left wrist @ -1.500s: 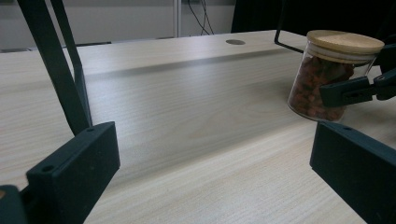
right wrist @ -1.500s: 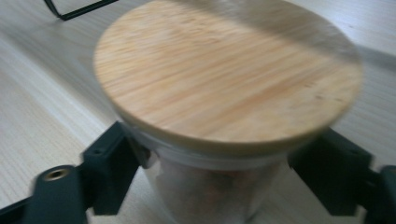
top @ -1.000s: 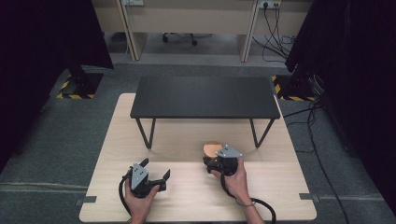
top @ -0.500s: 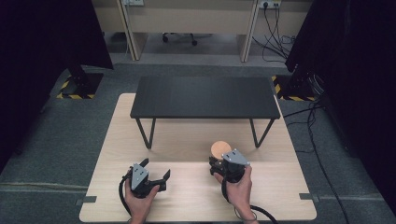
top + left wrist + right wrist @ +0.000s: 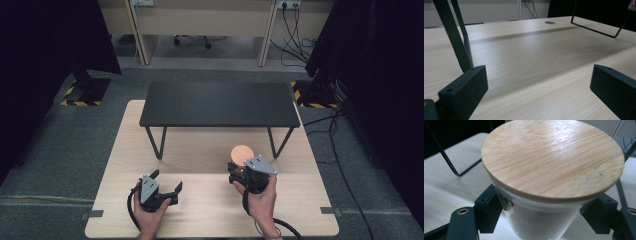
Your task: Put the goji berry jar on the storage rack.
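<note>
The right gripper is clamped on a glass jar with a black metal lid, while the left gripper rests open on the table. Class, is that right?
Not quite. The jar's lid is light bamboo wood, not black metal, as the right gripper view shows. The rest holds: the right gripper is clamped on the glass jar, and the left gripper rests open on the table.
</note>
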A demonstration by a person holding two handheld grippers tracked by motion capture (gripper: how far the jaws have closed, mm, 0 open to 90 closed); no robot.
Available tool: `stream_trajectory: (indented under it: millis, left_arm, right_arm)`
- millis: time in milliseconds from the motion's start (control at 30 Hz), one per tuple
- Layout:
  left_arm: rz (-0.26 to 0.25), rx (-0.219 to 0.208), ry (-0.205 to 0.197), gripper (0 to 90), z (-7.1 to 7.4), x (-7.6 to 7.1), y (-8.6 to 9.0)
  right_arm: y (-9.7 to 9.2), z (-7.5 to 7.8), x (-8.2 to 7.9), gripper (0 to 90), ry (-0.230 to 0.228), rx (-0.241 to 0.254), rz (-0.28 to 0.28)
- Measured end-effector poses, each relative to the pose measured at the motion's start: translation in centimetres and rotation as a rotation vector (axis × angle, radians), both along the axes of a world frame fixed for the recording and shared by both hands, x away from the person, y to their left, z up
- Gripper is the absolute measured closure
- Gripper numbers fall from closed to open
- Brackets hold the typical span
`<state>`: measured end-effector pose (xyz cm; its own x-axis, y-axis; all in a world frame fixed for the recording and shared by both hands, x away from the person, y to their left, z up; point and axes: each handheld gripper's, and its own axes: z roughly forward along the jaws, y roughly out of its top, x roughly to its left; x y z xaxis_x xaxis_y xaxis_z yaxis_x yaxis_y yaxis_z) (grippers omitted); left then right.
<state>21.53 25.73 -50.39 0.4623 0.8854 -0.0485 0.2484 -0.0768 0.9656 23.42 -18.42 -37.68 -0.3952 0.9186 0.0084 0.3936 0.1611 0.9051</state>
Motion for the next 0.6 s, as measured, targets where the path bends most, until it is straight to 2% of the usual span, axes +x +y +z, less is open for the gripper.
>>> stream_trajectory:
  millis: [200,467,600]
  left_arm:
    - [0.000,-0.002,0.000,0.7,0.0,0.0,0.0]
    - [-0.001,-0.003,0.000,0.7,0.0,0.0,0.1]
    - [0.000,-0.007,0.000,0.7,-0.1,0.0,0.1]
  right_arm:
    - [0.2,2.1,0.0,25.7,-0.030,-0.011,0.004]
    - [0.2,3.0,0.3,25.7,-0.010,-0.007,0.004]
    - [0.0,4.1,0.4,25.7,-0.016,0.003,0.004]
